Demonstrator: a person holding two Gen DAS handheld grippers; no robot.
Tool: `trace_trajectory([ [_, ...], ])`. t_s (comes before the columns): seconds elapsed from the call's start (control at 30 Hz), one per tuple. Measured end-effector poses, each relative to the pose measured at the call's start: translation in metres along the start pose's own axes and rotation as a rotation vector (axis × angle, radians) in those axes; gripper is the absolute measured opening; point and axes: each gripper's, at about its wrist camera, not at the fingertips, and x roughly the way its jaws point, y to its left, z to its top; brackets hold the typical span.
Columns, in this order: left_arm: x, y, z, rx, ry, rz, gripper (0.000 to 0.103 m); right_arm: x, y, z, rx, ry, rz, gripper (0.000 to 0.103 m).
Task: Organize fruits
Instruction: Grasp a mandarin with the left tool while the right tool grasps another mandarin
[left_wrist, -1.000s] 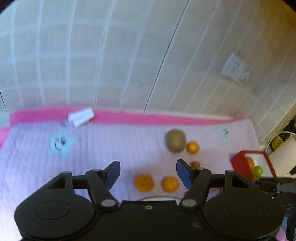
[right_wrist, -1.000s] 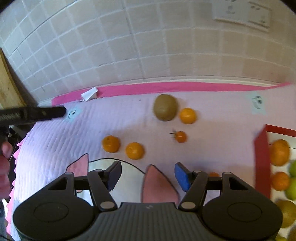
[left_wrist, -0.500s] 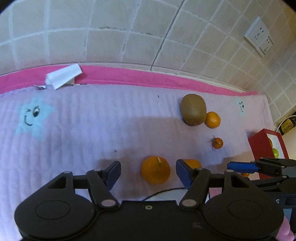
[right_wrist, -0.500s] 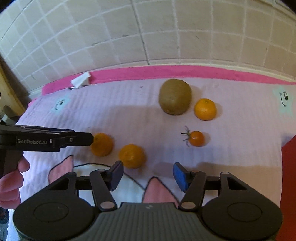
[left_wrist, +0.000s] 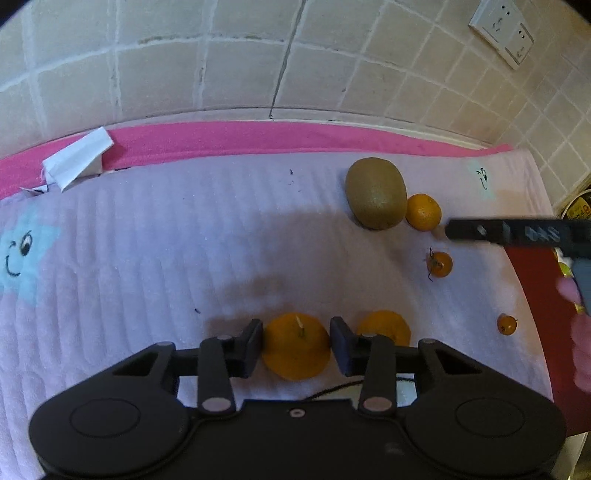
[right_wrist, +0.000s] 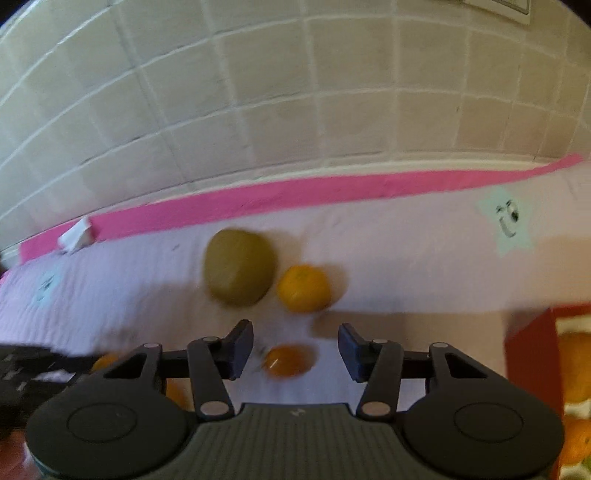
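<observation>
Item: fruit sorting, pick-up stage, both hands engaged at once. Left gripper (left_wrist: 296, 341): jaws have just been closing and now clamp a round orange mandarin with a pale stem stub (left_wrist: 296, 347), which sits on the lilac quilted cloth with a pink border (left_wrist: 147, 229); pads press on both its flanks. Next move, by judgement: lift straight up and carry to the red-walled fruit box (right_wrist: 532, 354) at the right edge. Right gripper (right_wrist: 295, 349): jaws have just been closing but stand parted, a small orange cherry tomato with a dark stalk (right_wrist: 288, 360) between them, neither pad visibly touching it; it calls for a further squeeze, gently, since the tomato looks soft. Uncollected: brown fuzzy kiwi (left_wrist: 376, 192), touching a small mandarin (left_wrist: 423, 212); second mandarin (left_wrist: 384, 325) just beside the left gripper.
</observation>
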Motion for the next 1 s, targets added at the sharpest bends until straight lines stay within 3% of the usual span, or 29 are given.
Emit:
trace_trajectory([
  [0.13, -0.001, 0.003, 0.001, -0.008, 0.0, -0.014, 0.047, 0.024, -0.005, 0.009, 0.0, 0.021, -0.022, 0.045],
  [0.33, 0.0, 0.004, 0.0, -0.013, -0.002, -0.018, 0.047, 0.043, -0.002, 0.019, -0.001, 0.037, 0.037, 0.045],
  [0.6, 0.002, 0.0, -0.002, -0.015, 0.002, -0.008, 0.047, 0.042, -0.005, 0.022, 0.009, 0.064, 0.068, 0.045],
  [0.73, 0.0, 0.0, -0.002, -0.011, 0.007, -0.003, 0.047, 0.039, -0.001, 0.017, -0.055, 0.062, 0.027, 0.045],
  [1.0, 0.003, -0.002, -0.002, 0.009, 0.004, 0.022, 0.047, 0.051, 0.001, 0.024, -0.04, 0.057, 0.039, 0.04],
])
